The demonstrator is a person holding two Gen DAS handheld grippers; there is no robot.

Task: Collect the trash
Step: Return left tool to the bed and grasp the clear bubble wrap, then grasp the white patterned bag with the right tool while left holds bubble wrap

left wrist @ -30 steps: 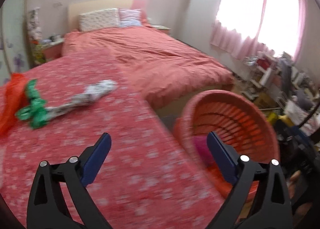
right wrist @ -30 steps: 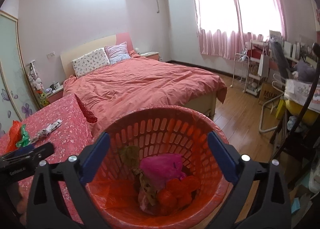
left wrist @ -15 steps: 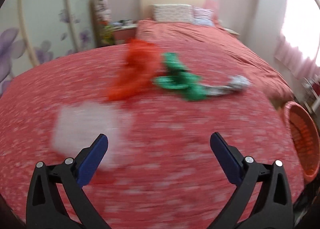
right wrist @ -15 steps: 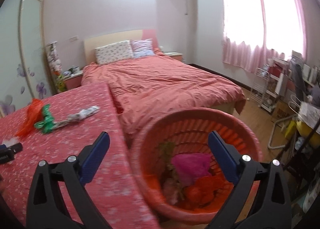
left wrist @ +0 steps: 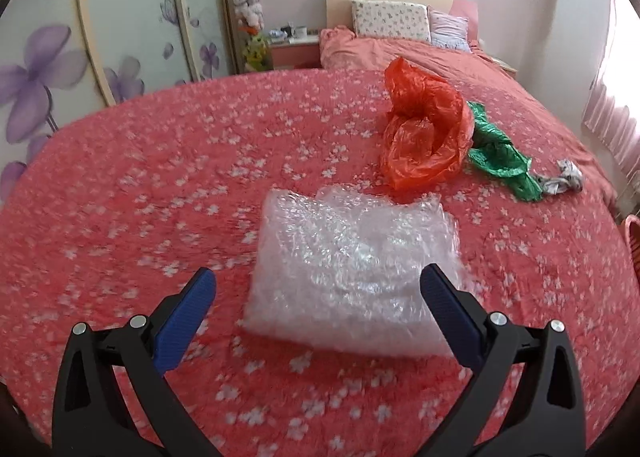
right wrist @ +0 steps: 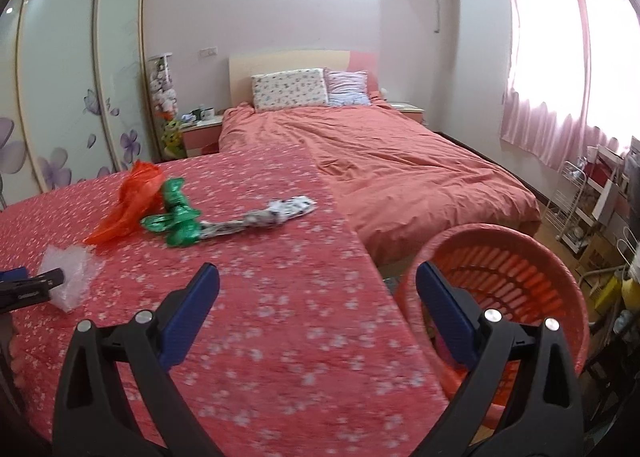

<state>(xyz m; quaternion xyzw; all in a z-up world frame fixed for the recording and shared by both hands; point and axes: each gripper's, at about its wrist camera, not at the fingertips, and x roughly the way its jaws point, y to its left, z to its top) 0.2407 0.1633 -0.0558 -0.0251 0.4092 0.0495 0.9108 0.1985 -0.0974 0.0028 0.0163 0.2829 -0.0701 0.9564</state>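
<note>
Both views: daylight, bright, soft; no hard shadows on the red floral cover [right wrist: 280, 297].

Right wrist view: main source is the curtained window [right wrist: 568, 57] at the right edge, blown out to near white. A 2nd glare patch sits on the wall at the top edge. The orange basket [right wrist: 520, 269] is slightly smeared.

Left wrist view: window glow only at the far right edge. The bubble wrap [left wrist: 352, 269] is motion-blurred, with specular glints; the cover's near edge is smeared too.

Fisheye: black vignette in all 4 corners, the wardrobe doors [right wrist: 72, 77] bowed at the left edge.
</note>
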